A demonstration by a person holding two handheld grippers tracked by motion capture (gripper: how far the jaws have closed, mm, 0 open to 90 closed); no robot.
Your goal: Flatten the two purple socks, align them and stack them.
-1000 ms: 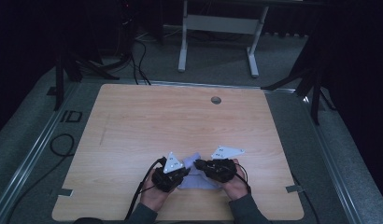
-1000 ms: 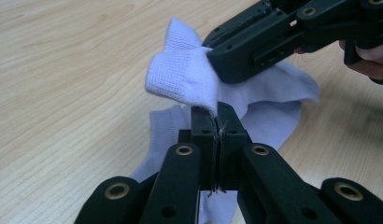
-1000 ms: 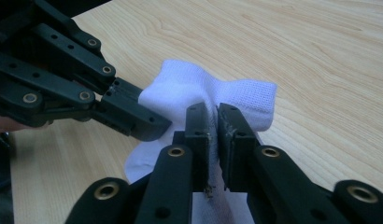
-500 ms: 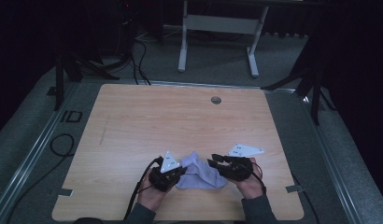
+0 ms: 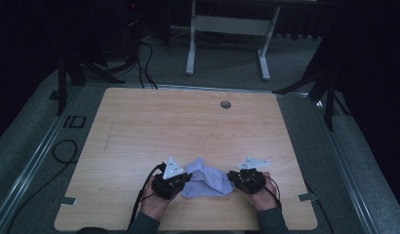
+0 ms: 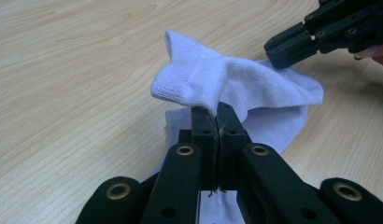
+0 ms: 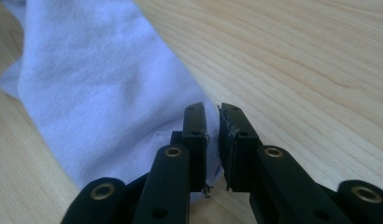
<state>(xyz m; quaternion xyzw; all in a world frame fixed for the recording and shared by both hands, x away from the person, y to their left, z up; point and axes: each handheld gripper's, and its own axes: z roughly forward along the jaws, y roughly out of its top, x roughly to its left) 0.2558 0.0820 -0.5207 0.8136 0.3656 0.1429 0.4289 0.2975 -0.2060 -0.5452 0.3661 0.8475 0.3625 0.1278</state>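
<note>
A pale lilac-white knitted cloth (image 5: pixel 208 181) lies crumpled near the table's front edge between my two grippers. My left gripper (image 5: pixel 183 180) is shut on a raised fold of the cloth (image 6: pixel 255 88), its jaws (image 6: pixel 217 109) pressed together with fabric pinched between them. My right gripper (image 5: pixel 230 176) sits at the cloth's right edge. In the right gripper view its jaws (image 7: pixel 212 112) stand a narrow gap apart, with the cloth (image 7: pixel 96 79) lying past and left of them. The right gripper (image 6: pixel 283 46) also touches the cloth's far corner in the left gripper view.
The wooden table (image 5: pixel 188 122) has a round grommet (image 5: pixel 226 104) near its far edge. Tape marks sit at the front corners. A cable (image 5: pixel 61 151) loops on the grey floor at left, and a metal stand (image 5: pixel 227 24) is beyond the table.
My right gripper has moved to the right, away from the left one, and the cloth has been drawn out wider between them. The left gripper has barely moved.
</note>
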